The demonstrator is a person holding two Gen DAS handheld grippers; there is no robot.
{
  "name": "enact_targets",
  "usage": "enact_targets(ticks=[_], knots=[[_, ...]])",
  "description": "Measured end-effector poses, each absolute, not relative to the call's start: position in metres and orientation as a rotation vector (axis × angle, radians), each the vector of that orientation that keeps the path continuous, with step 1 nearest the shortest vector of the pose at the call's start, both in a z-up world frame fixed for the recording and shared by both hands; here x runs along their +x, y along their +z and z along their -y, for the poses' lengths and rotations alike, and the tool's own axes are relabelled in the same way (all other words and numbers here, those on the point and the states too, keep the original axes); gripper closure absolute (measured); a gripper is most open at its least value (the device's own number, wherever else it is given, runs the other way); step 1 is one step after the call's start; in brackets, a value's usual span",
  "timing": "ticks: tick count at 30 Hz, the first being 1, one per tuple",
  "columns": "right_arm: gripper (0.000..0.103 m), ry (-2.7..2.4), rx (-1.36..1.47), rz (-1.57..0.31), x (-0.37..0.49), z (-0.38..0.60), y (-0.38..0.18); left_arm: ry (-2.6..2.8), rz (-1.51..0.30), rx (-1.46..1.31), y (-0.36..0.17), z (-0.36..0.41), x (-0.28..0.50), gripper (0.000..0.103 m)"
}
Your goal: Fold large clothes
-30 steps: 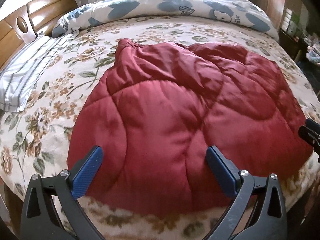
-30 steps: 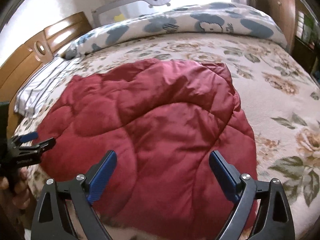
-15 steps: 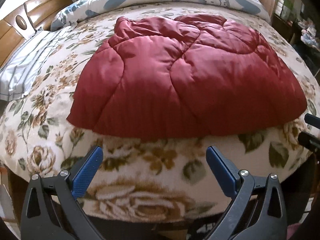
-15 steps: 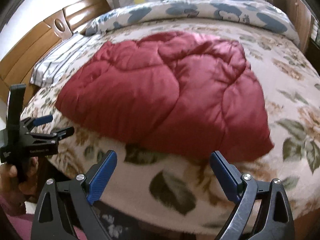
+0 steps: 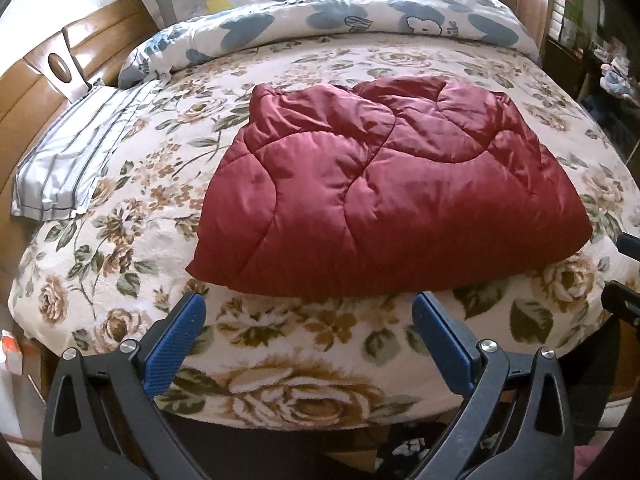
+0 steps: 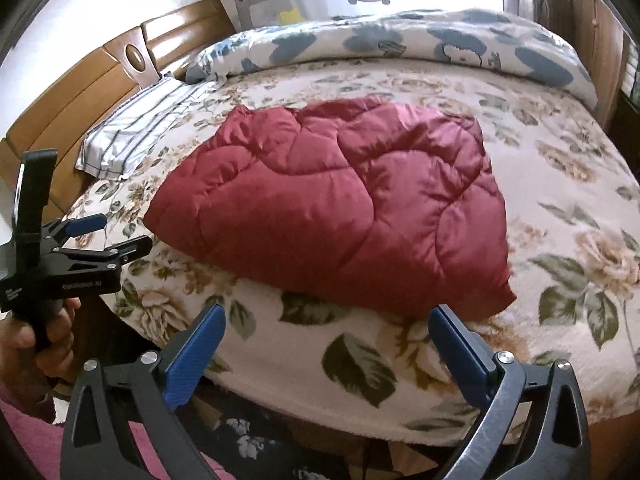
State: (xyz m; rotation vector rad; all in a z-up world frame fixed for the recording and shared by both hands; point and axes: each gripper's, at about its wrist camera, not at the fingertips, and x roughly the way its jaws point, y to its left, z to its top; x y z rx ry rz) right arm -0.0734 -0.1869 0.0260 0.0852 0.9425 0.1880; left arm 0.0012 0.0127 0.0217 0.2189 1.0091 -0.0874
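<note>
Bare floral bed cover is lying open between and just beyond both grippers' fingers; the red quilted jacket is bulking ahead, a striped pillow lying far left.

White lettering runs along the black body of the left tool, too small and blurred to read; nothing else carries legible text.
</note>
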Motion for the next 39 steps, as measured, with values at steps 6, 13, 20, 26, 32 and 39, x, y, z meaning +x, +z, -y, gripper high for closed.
enact_targets(ticks=[6, 13, 20, 26, 32, 39], knots=[[0.001, 0.175, 0.098, -0.965, -0.061, 0.188, 0.015, -0.095, -1.029, 0.198, 0.018, -0.014, 0.006, 0.000], [0.001, 0.162, 0.114, -0.984, -0.050, 0.191, 0.006, -0.091, -1.031, 0.197, 0.017, -0.012, 0.012, 0.000], [0.001, 0.156, 0.111, -0.980, -0.042, 0.193, 0.007, -0.100, -1.028, 0.195, 0.018, -0.008, 0.019, 0.000], [0.001, 0.165, 0.099, -0.971, -0.033, 0.191, 0.011, -0.101, -1.026, 0.196, 0.018, -0.007, 0.023, 0.000], [0.001, 0.170, 0.091, -0.968, -0.026, 0.189, 0.013, -0.100, -1.025, 0.197, 0.019, -0.006, 0.024, 0.000], [0.001, 0.167, 0.092, -0.975, -0.020, 0.190, 0.013, -0.102, -1.028, 0.196, 0.019, -0.006, 0.029, 0.000]])
